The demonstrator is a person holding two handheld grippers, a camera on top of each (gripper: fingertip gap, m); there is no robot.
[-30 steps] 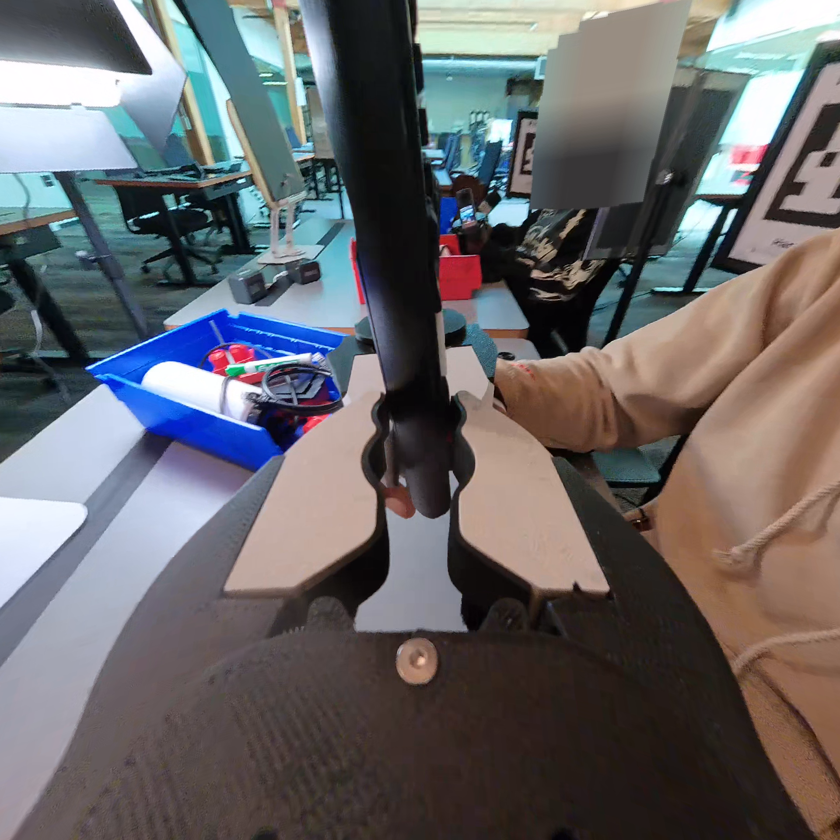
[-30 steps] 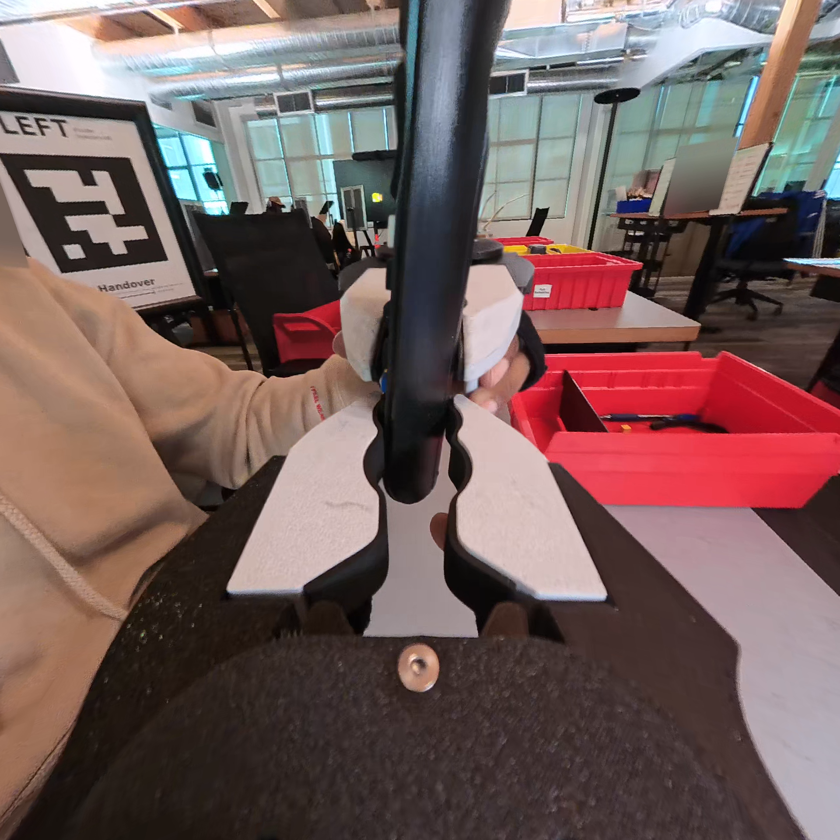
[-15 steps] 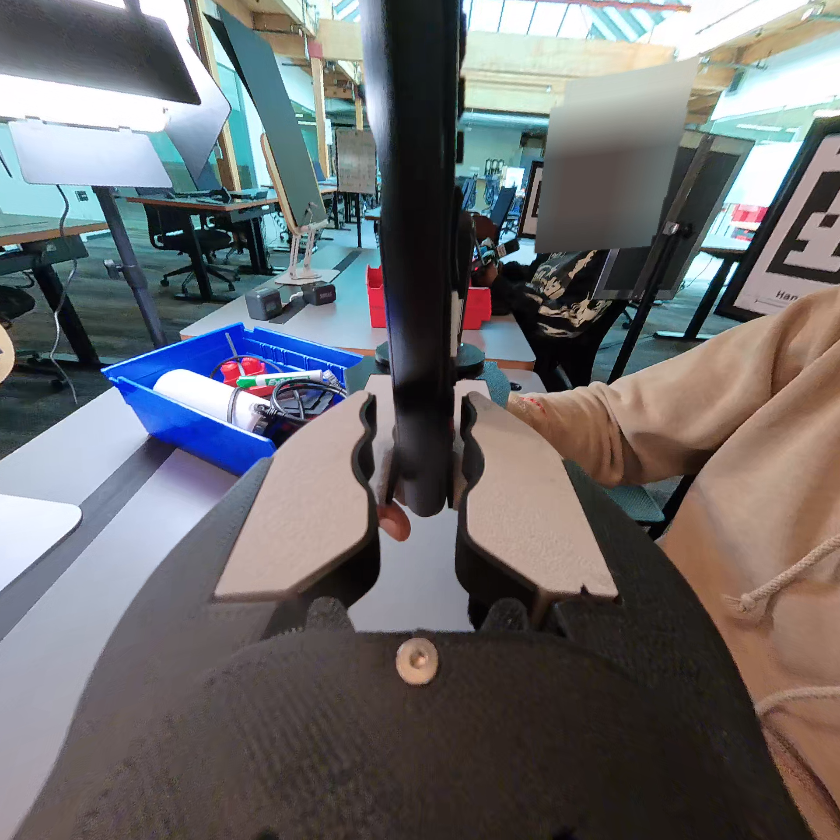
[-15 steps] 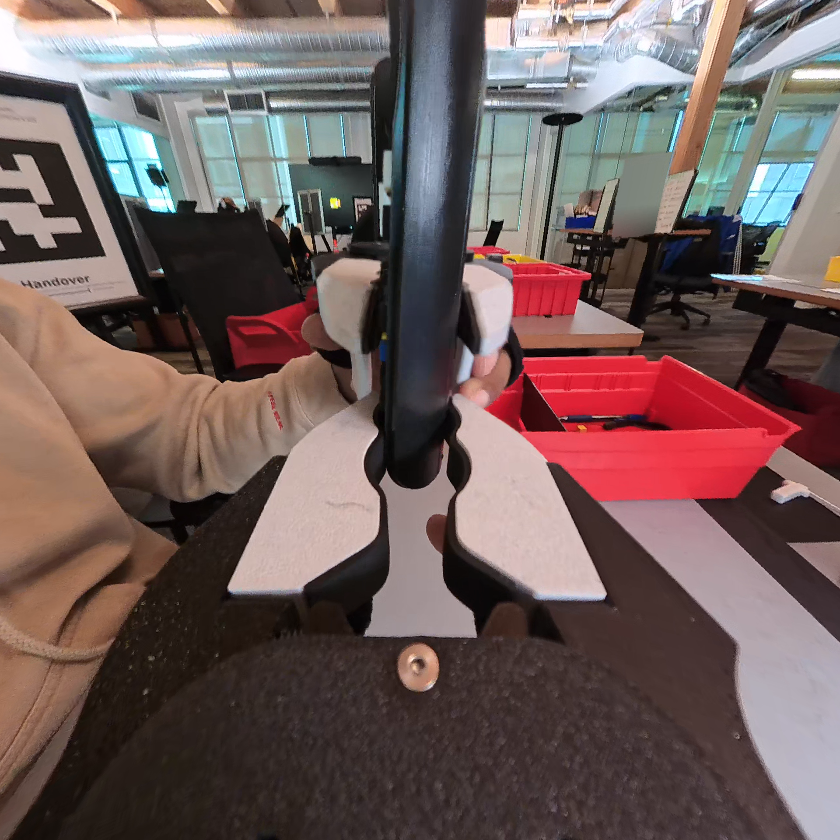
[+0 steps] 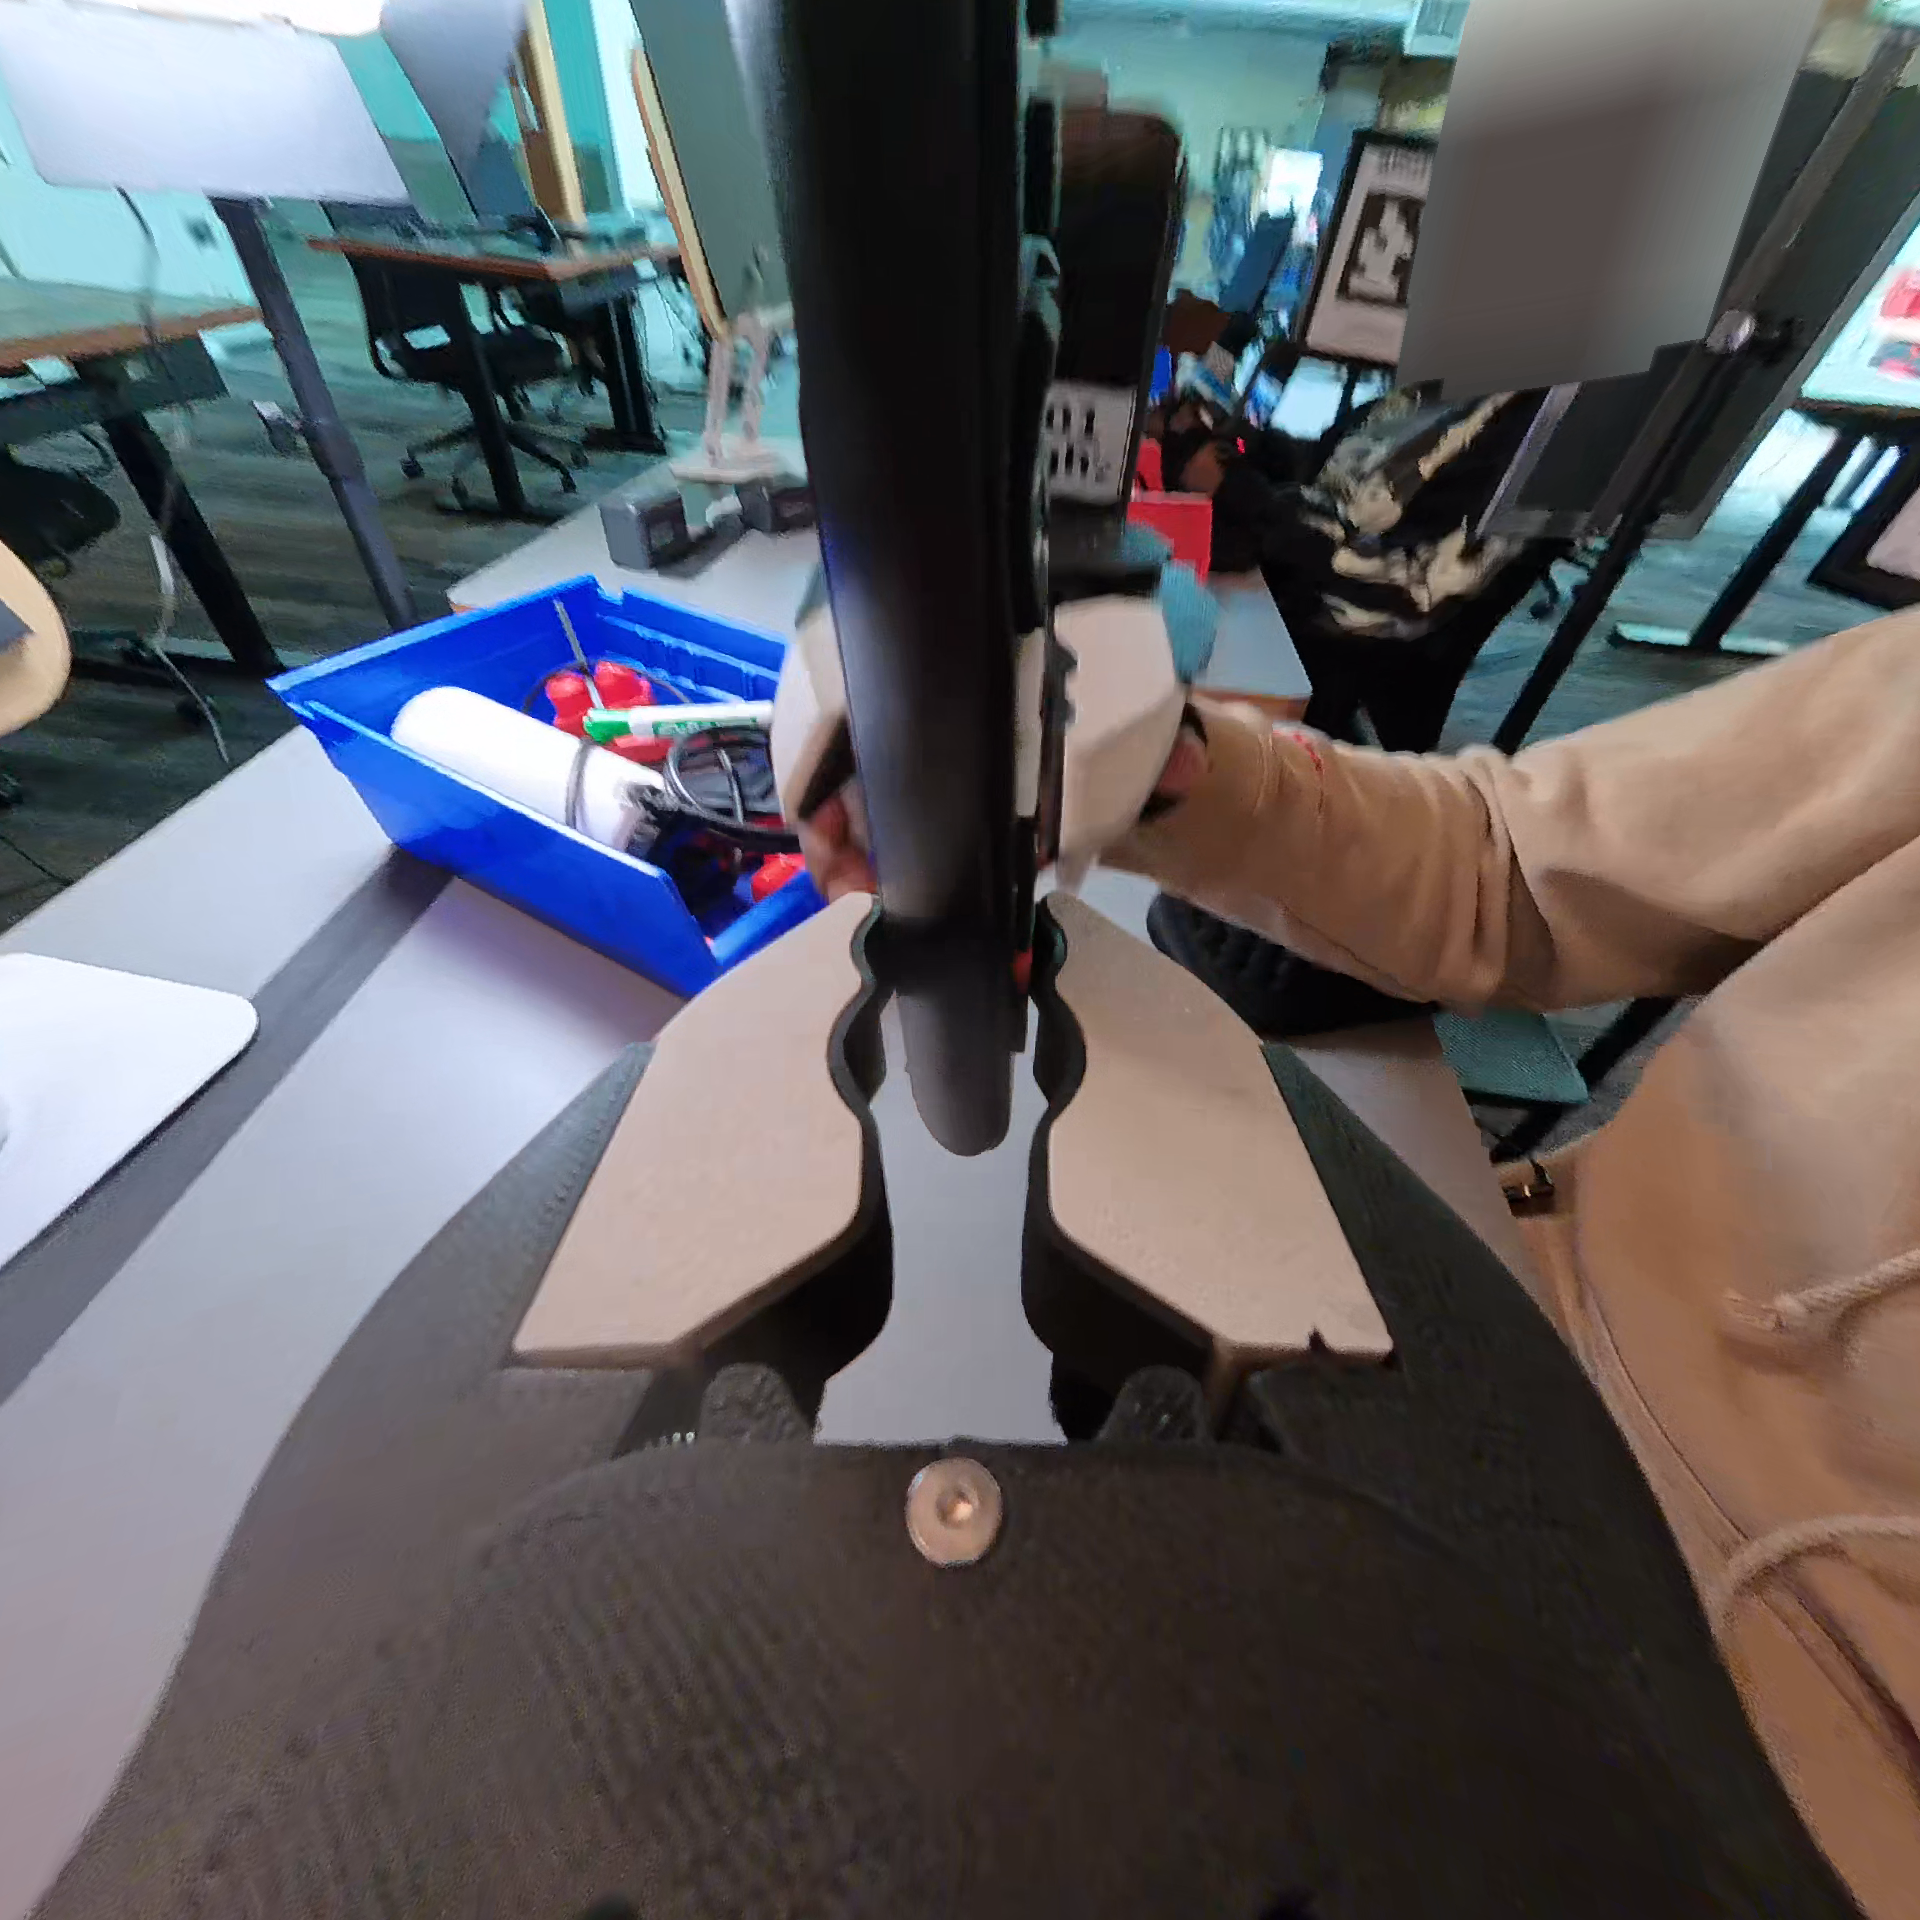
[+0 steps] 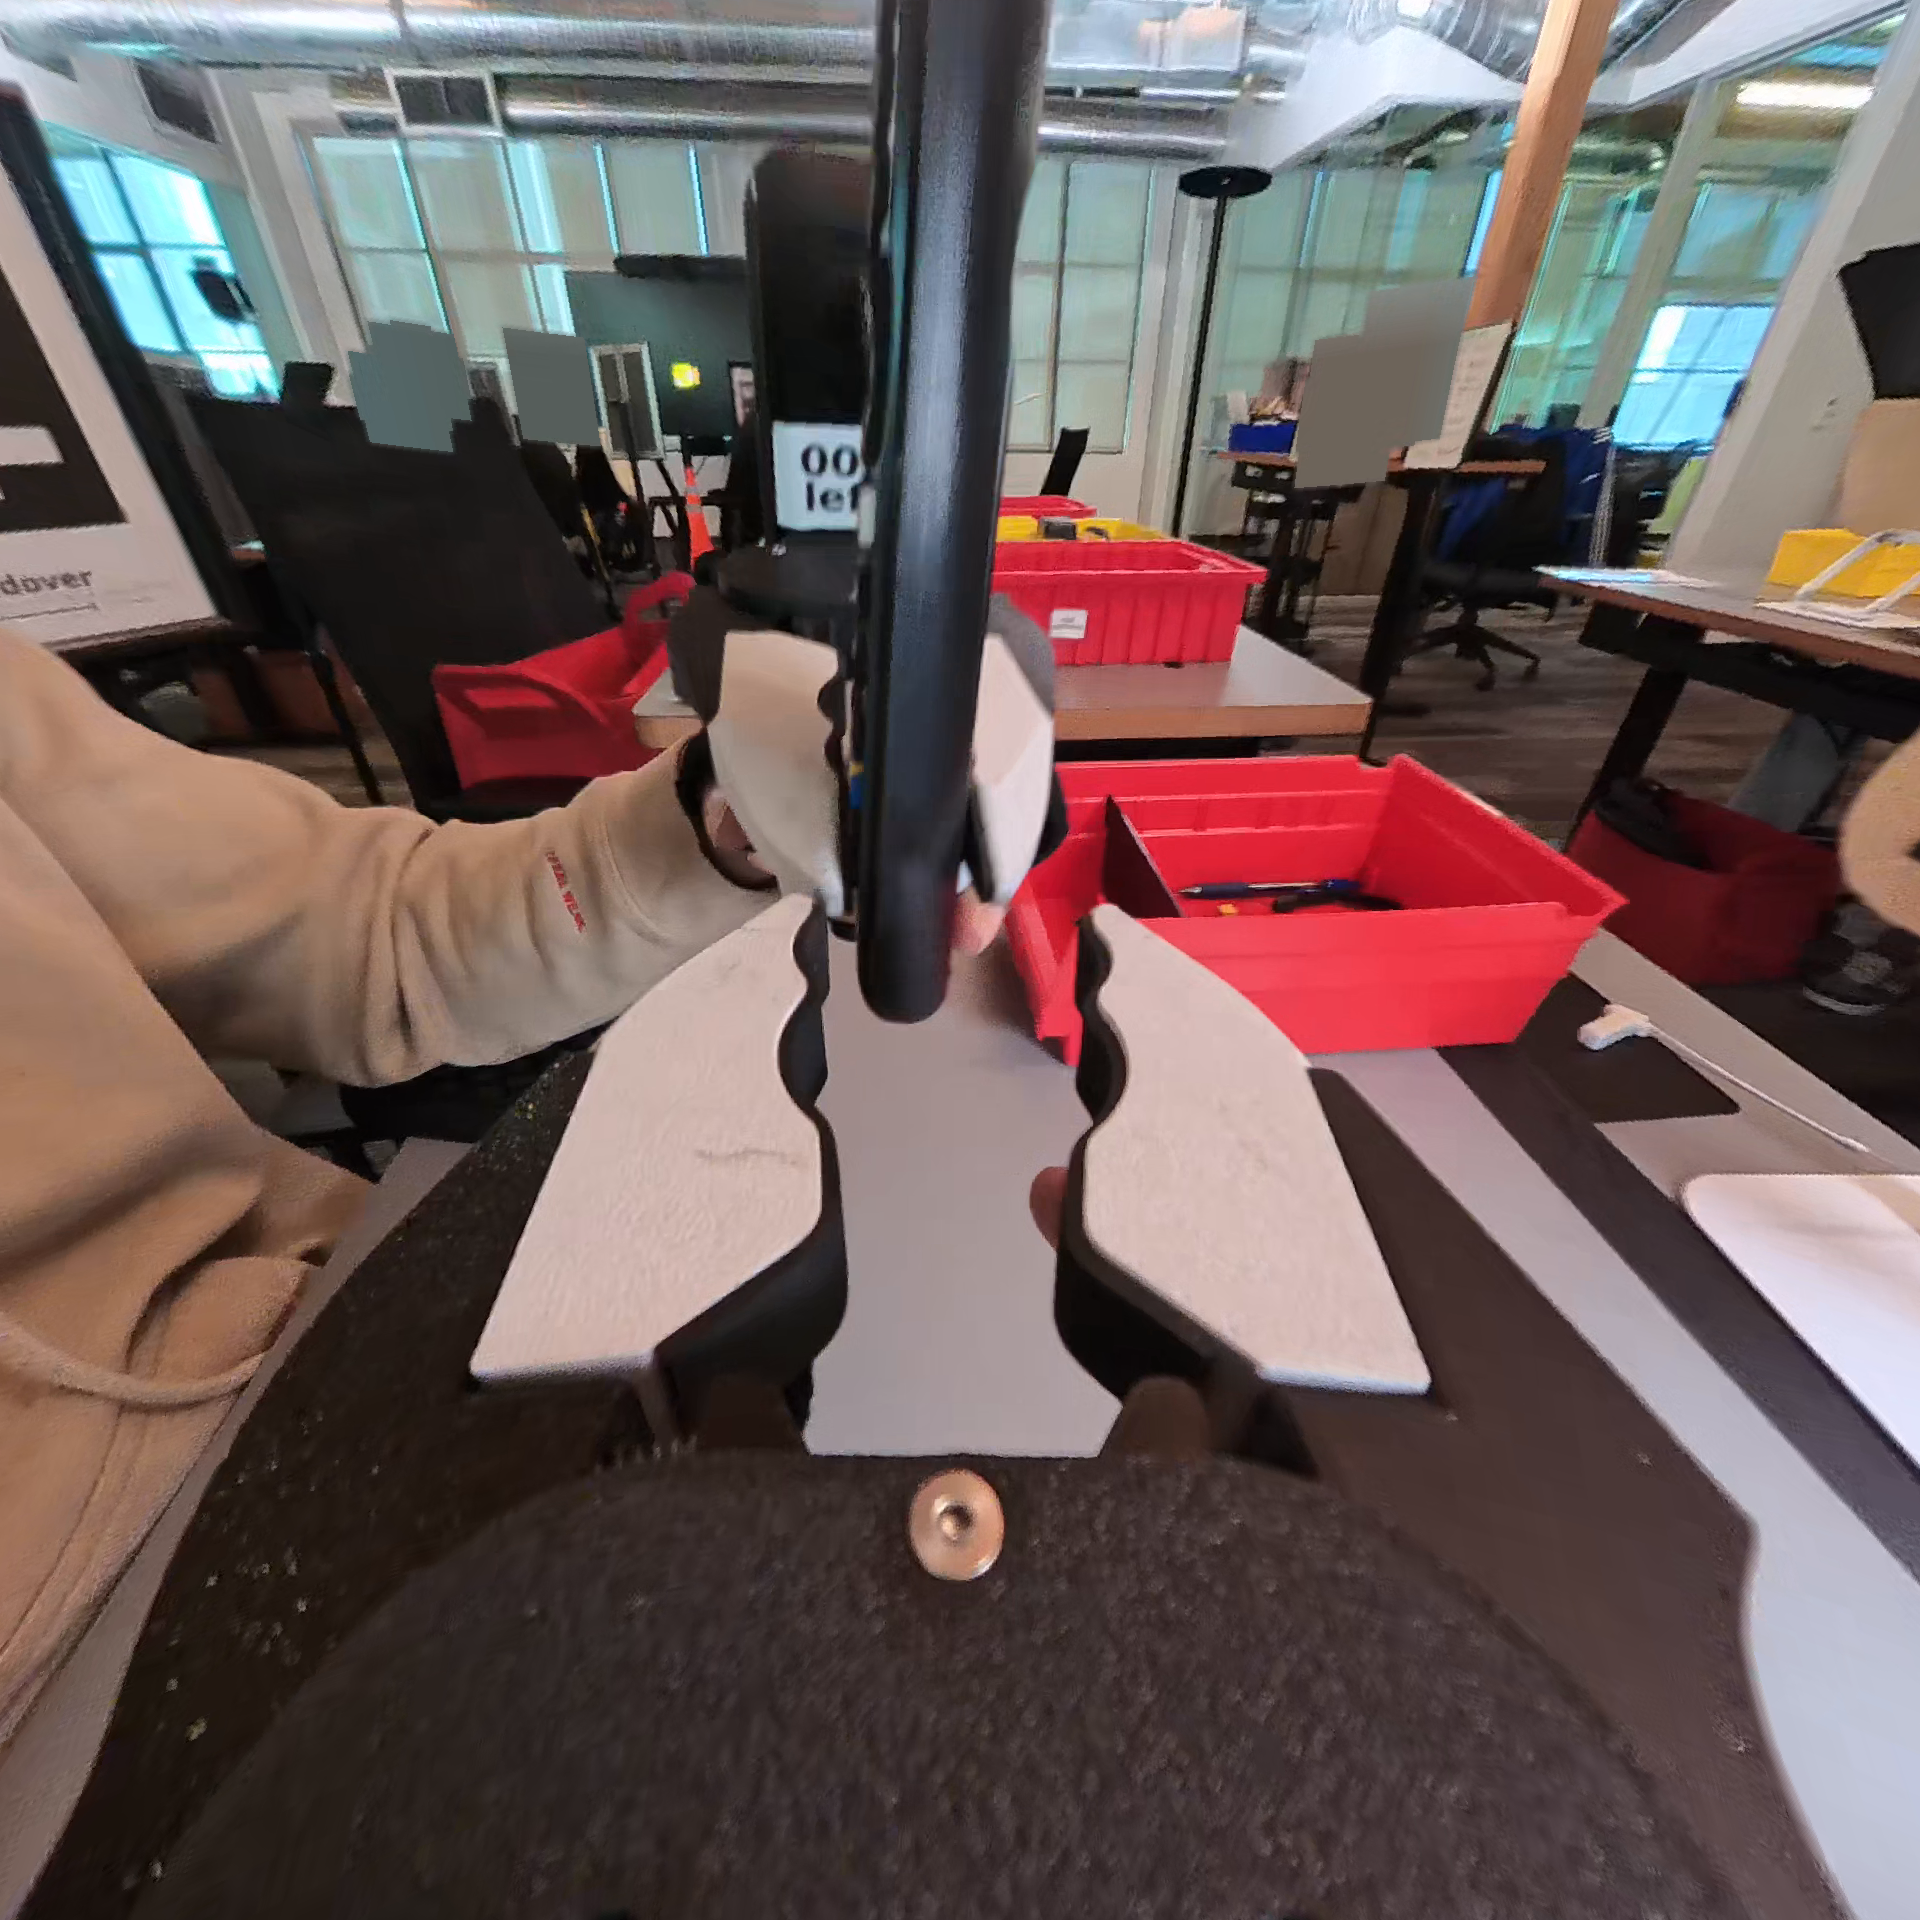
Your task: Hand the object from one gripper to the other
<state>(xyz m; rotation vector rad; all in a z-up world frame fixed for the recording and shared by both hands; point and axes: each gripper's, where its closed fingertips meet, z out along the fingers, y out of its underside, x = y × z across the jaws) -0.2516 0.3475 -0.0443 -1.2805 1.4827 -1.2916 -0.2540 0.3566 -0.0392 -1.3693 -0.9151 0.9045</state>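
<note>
Frame centre: left gripper jaws pinch the upright black object; right gripper jaws spread, clear either side. Red bin right.

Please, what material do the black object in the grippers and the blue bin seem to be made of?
The black object looks like smooth plastic or coated metal: its long surface shows a soft sheen, so I cannot decide which. The blue bin seems to be moulded hard plastic, glossy, with thin ribbed walls. The left gripper grips the object.
</note>
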